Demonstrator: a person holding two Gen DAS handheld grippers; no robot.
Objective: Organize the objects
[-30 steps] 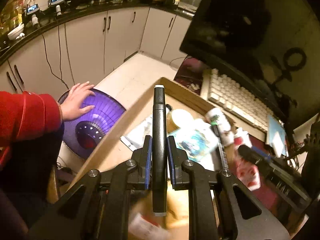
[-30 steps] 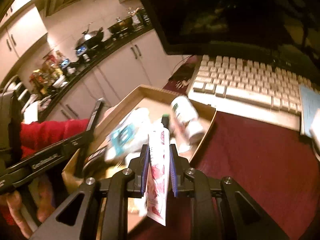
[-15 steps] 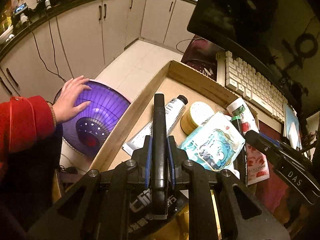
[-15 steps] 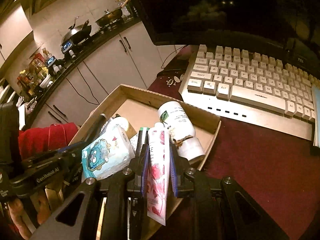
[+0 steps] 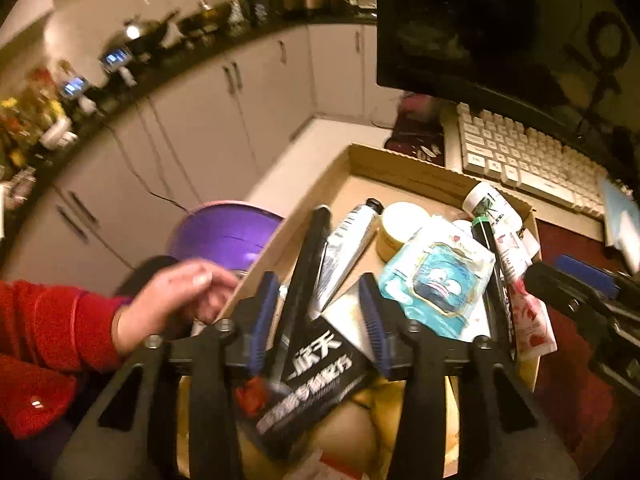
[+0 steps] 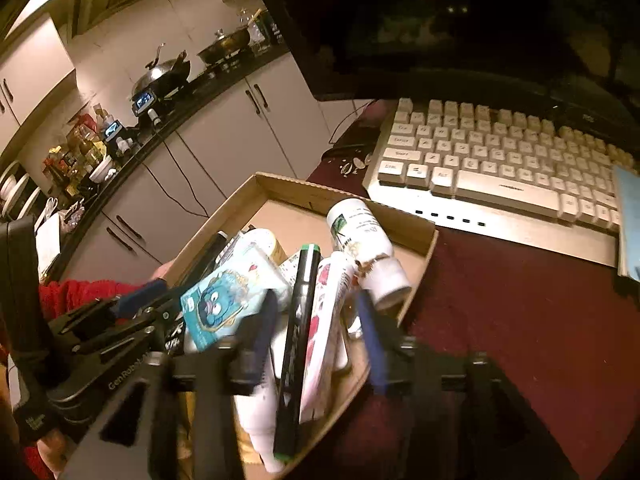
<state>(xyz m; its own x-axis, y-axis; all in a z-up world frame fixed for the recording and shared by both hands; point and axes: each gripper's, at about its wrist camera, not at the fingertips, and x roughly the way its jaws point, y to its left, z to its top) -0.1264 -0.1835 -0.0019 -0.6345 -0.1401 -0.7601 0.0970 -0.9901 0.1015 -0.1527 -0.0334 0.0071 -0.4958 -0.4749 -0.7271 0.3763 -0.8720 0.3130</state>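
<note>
A shallow cardboard box (image 5: 404,168) (image 6: 404,220) holds toiletries. My left gripper (image 5: 316,320) hovers over its near left part with jaws opening. A long black stick (image 5: 306,272) lies loose between them, leaning toward the left pad. My right gripper (image 6: 316,336) is over the box's right side, jaws also opening. A pink flowered tube (image 6: 324,312) and a green-capped black marker (image 6: 300,320) lie between its pads, free of them. Beside these lie a blue cartoon packet (image 5: 436,280) (image 6: 224,300), a white bottle (image 6: 360,240) and a yellow jar (image 5: 400,228).
A person's hand (image 5: 180,296) in a red sleeve rests at the box's left edge, in front of a purple round appliance (image 5: 228,228). A white keyboard (image 6: 500,168) and a dark monitor (image 6: 440,20) stand behind the box on a dark red cloth (image 6: 520,320). Kitchen cabinets lie beyond.
Both grippers went from shut to open, letting go of the black stick and the pink tube, which now lie in the box. The person's hand moved from the purple appliance to the box edge.
</note>
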